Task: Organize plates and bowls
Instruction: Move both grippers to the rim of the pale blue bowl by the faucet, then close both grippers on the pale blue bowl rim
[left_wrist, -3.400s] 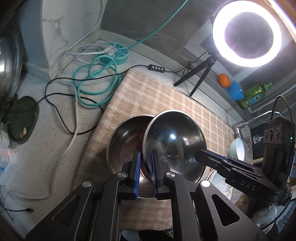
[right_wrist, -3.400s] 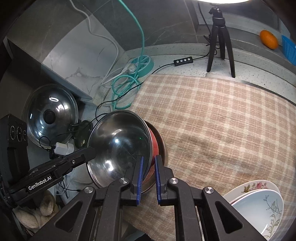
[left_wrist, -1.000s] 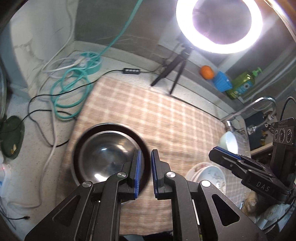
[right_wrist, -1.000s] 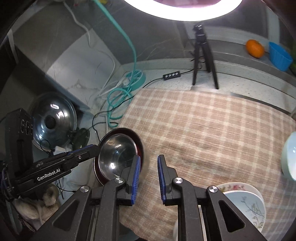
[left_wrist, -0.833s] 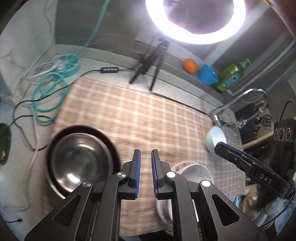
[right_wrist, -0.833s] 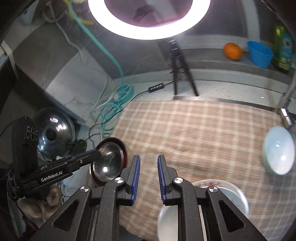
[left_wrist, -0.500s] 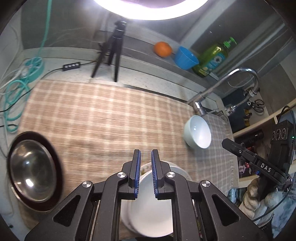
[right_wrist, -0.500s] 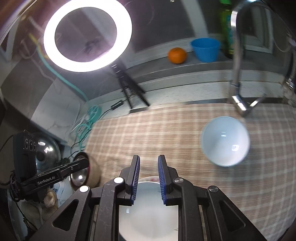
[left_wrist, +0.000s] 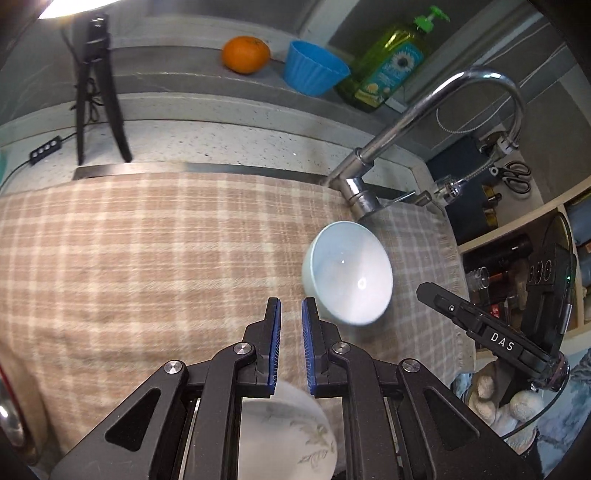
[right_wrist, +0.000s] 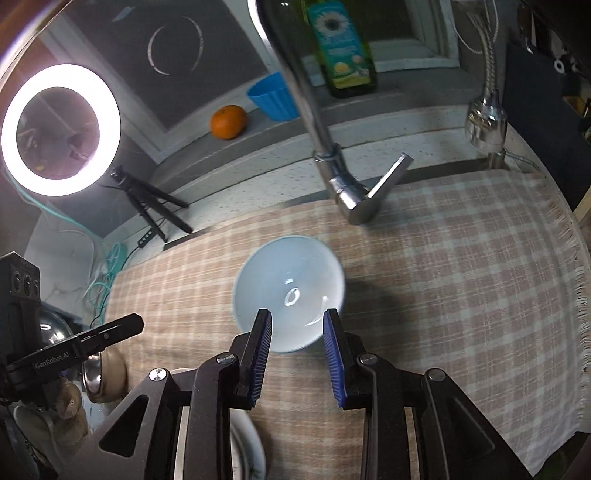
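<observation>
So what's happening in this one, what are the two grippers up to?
Someone is tidying dishes on a checked cloth by the sink. Neither gripper holds anything. The right gripper hangs over the near rim of a pale blue bowl, and its jaws have just been opening, not pressing on it. The left gripper is shut and empty, just beside that bowl. A flowered white plate lies near the cloth's front edge, below the left gripper.

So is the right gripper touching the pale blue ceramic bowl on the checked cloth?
Cannot tell. In the right wrist view the right gripper overlaps the pale blue ceramic bowl, open jaws astride its near rim; no contact or gap shows plainly.
</observation>
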